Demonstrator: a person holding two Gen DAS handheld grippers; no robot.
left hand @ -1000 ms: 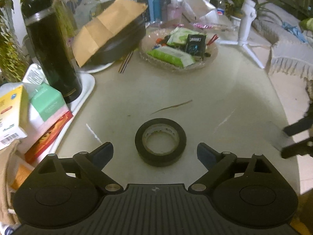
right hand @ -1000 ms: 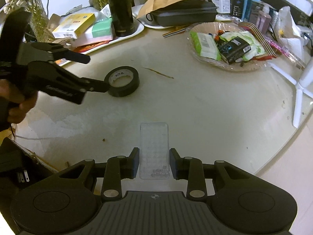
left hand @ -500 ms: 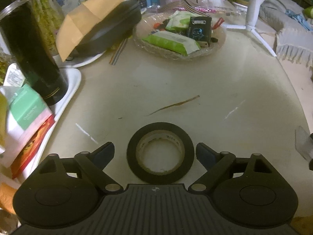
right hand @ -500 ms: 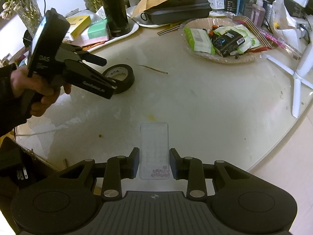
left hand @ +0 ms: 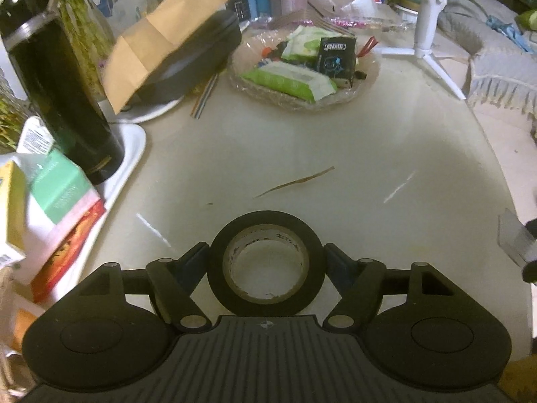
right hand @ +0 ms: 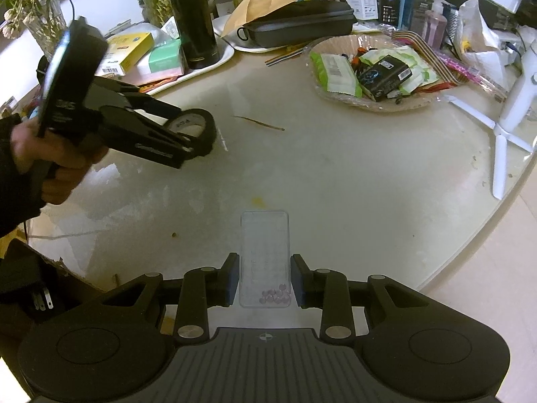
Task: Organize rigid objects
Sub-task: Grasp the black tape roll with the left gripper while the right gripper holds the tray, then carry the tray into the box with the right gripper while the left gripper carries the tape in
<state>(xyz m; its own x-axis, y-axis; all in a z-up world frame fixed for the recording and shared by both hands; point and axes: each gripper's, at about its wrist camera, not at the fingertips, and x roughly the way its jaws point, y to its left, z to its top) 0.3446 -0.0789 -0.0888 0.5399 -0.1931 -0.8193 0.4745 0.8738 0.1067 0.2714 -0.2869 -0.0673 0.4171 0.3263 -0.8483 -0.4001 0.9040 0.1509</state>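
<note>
Left wrist view: left gripper [left hand: 265,262] closing around the flat-lying tape roll [left hand: 265,265], pads touching its sides.

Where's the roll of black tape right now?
The black tape roll lies on the table, low in the left wrist view, between the closing left hand-held gripper's fingers.

On the table: 1 tape roll [left hand: 265,262], 1 clear box [right hand: 265,262], 1 black flask [right hand: 193,16], 1 snack bowl [right hand: 322,99].
</note>
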